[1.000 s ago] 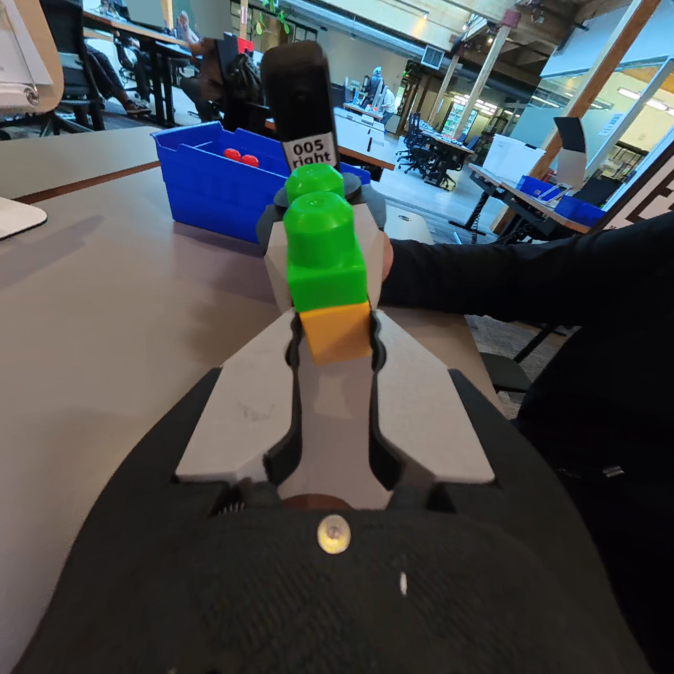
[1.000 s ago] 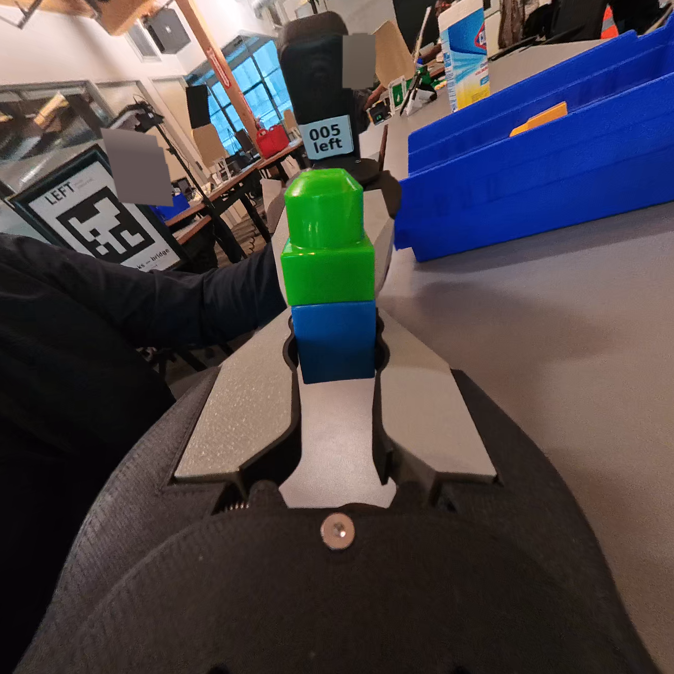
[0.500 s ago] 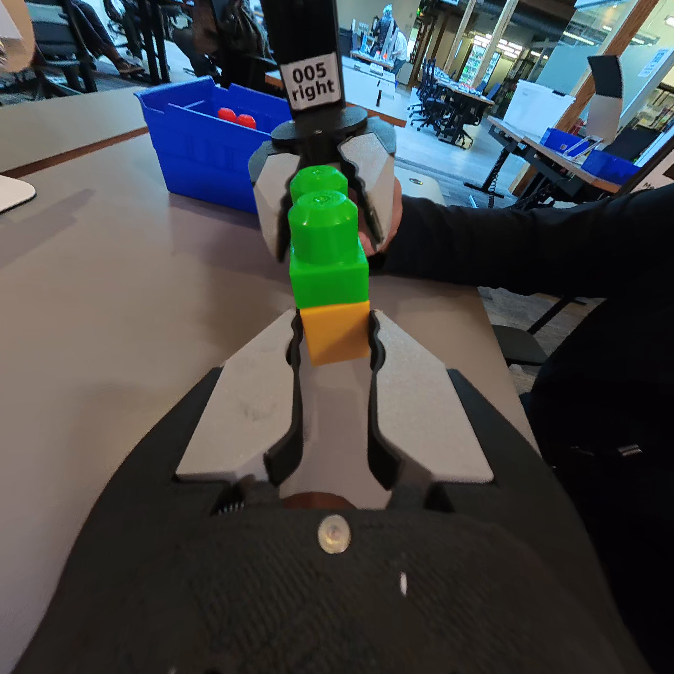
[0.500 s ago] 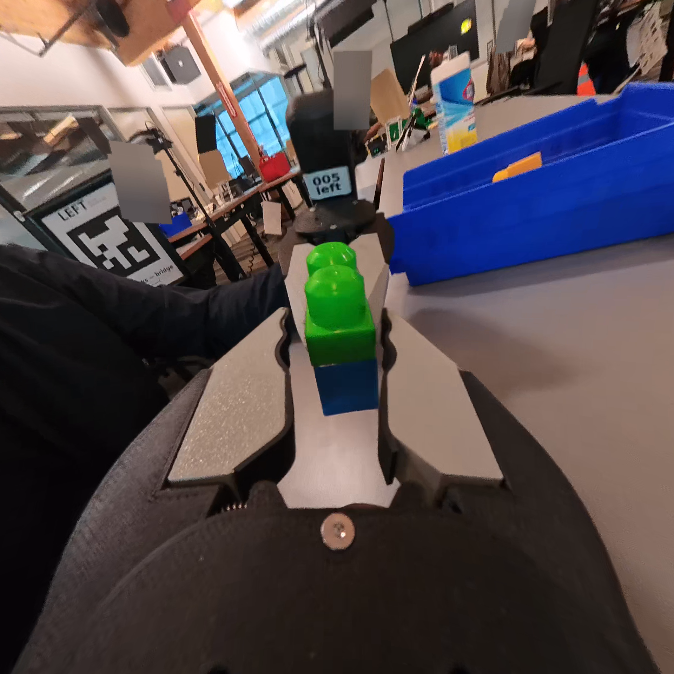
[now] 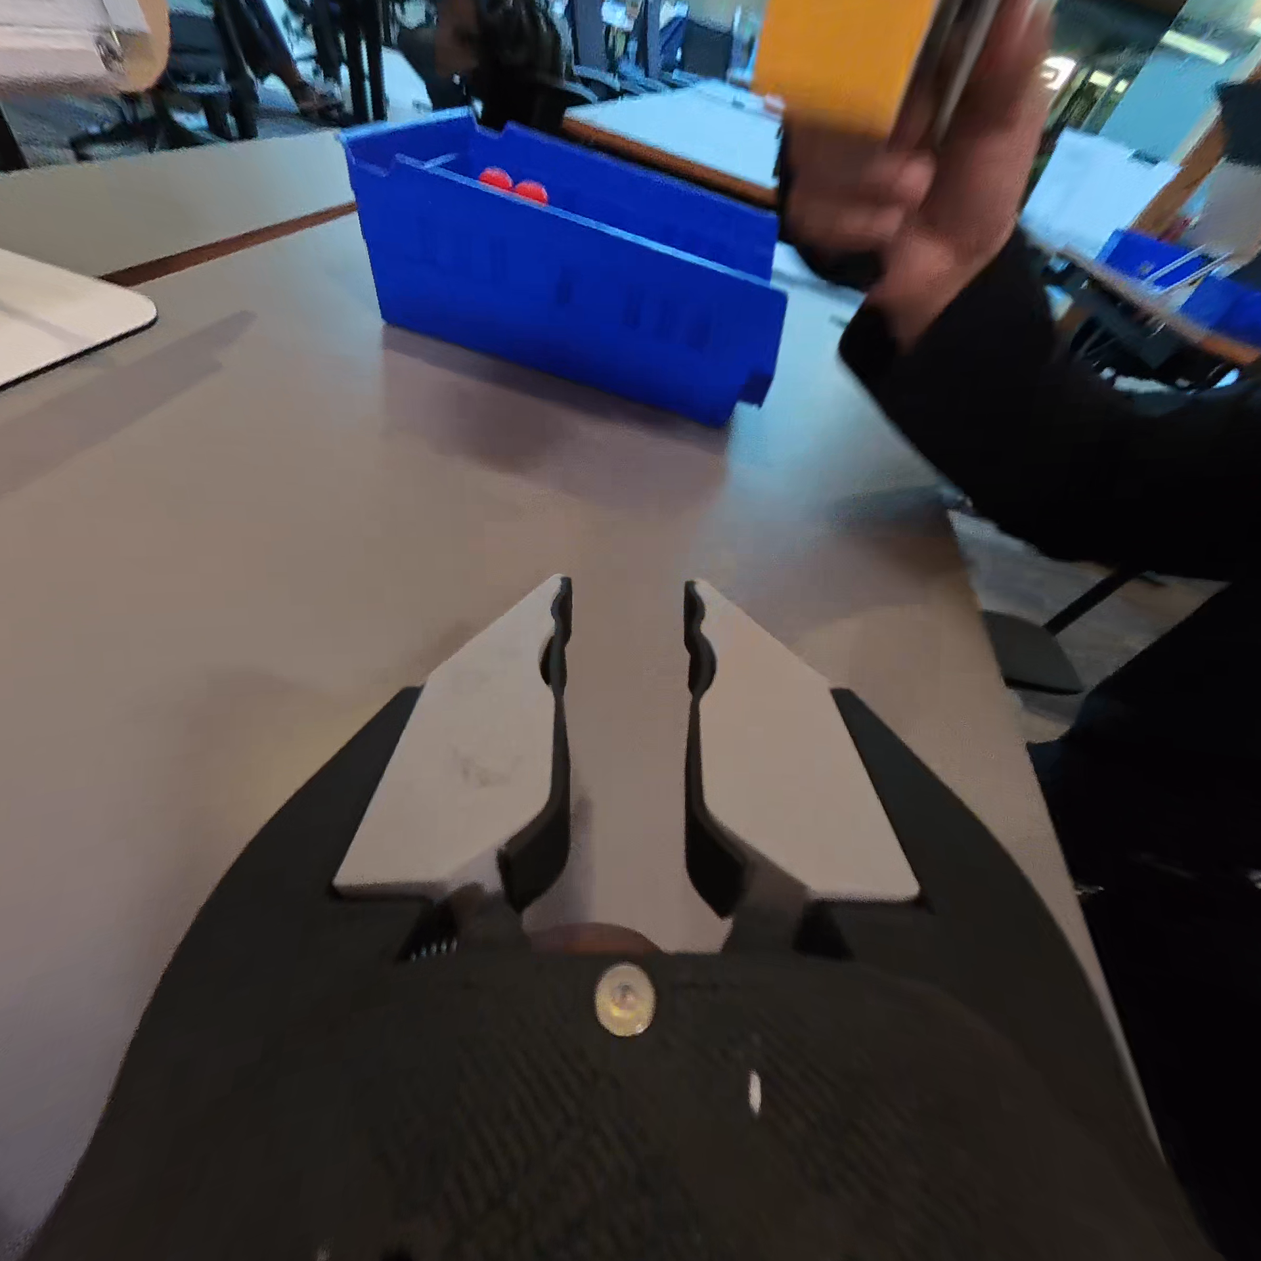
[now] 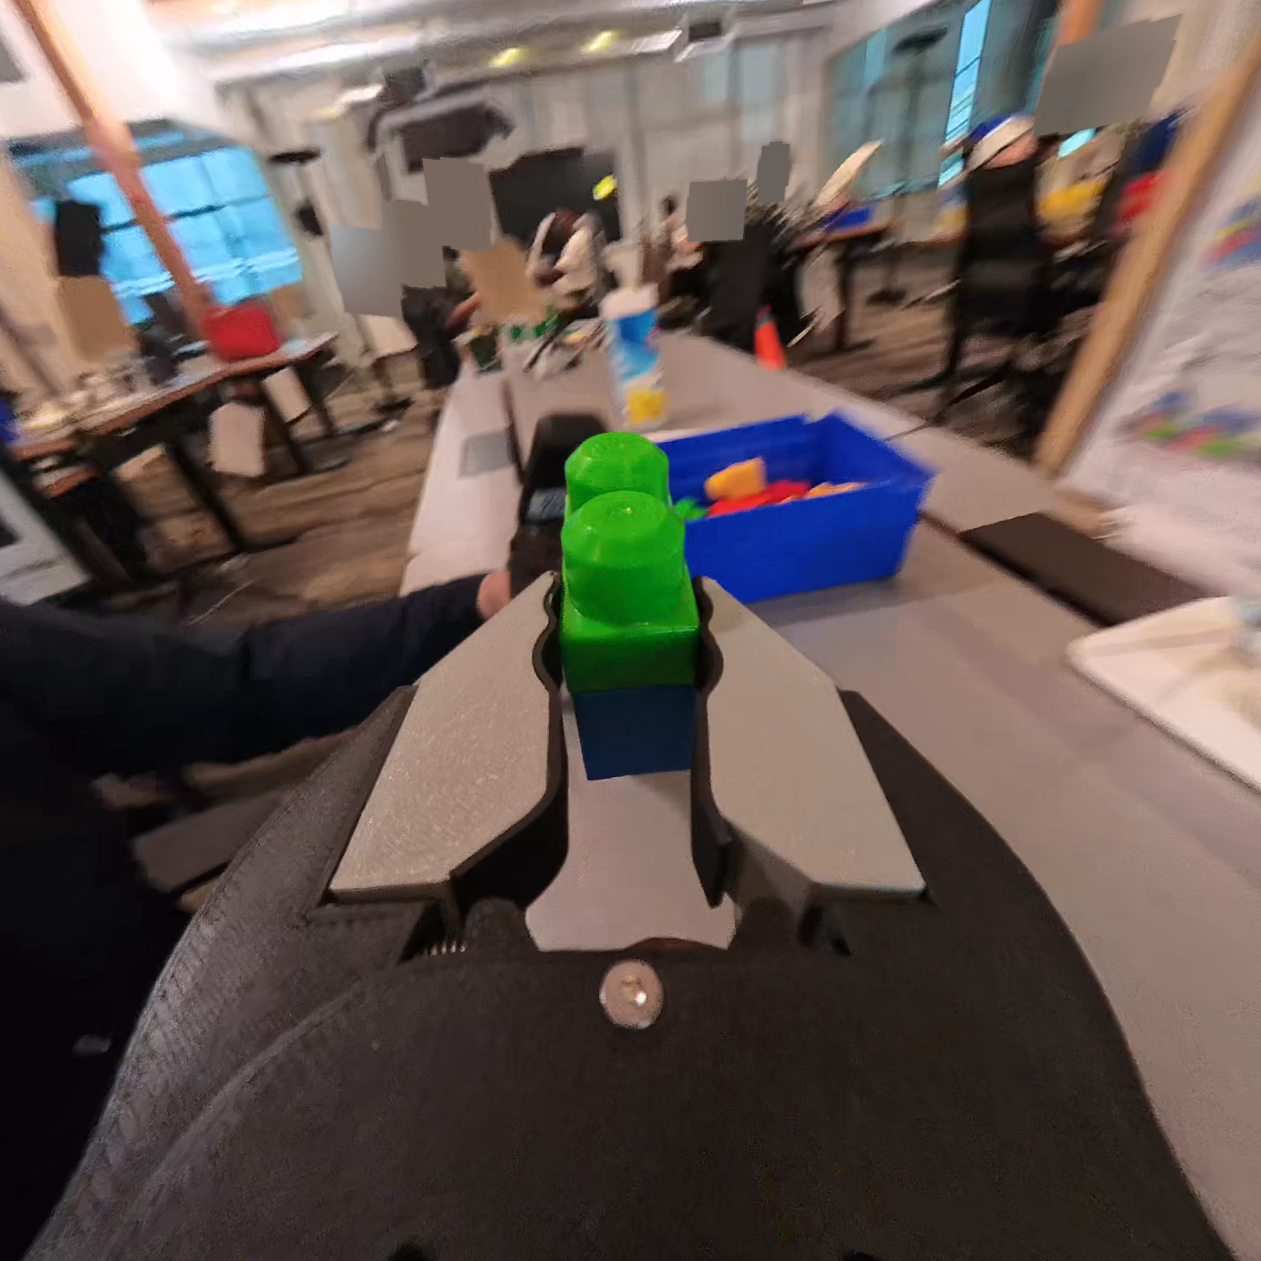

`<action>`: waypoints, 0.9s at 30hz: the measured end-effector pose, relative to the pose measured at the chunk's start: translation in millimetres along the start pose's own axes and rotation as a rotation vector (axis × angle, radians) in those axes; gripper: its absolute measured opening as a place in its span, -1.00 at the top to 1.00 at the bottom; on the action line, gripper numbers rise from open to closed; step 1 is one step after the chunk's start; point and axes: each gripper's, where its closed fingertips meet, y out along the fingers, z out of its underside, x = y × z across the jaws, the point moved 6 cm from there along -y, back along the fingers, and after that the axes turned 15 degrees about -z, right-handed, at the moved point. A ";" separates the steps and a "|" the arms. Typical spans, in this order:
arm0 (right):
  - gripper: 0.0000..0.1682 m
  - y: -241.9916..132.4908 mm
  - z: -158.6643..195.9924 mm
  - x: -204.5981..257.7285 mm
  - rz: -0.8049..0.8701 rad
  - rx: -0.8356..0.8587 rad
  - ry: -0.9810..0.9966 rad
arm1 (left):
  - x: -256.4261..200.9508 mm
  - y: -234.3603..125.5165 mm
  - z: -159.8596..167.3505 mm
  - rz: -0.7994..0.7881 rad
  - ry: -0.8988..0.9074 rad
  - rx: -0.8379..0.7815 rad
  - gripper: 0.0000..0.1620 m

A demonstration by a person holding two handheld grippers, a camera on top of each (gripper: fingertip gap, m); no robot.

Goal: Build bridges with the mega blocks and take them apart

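Observation:
My right gripper (image 6: 628,600) is shut on the green two-stud block (image 6: 624,614), with both pads pressed on its sides. A blue block (image 6: 634,730) hangs under its near end, between the fingers. In the left wrist view the same assembly is raised at the top right, blurred, and only its orange block (image 5: 839,61) shows, above the person's hand (image 5: 907,205). My left gripper (image 5: 624,593) is open and empty, low over the grey table (image 5: 273,512), with nothing between its pads.
A blue bin (image 5: 559,300) with red blocks (image 5: 512,184) stands ahead of the left gripper; it also shows in the right wrist view (image 6: 805,546), holding several loose blocks. A white flat object (image 5: 54,321) lies at the table's left. A dark sleeve (image 5: 1057,443) reaches in from the right. About 35 centimetres separates my left fingertips from the white flat object (image 5: 54,321).
The left gripper let go of the orange block. The right gripper opened off the blue block, shut again on the green block and lifted the whole bridge up and away.

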 end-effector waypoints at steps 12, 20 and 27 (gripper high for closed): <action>0.58 -190.1 54.6 -146.6 0.926 0.137 0.329 | 5.1 19.8 17.7 -0.121 0.065 0.117 0.56; 0.58 -200.5 99.8 -204.6 1.083 0.232 0.336 | 8.9 20.6 22.2 -0.119 0.054 0.138 0.60; 0.57 -200.1 130.8 -200.5 1.042 0.330 0.459 | 0.6 23.1 22.6 -0.095 0.095 0.157 0.60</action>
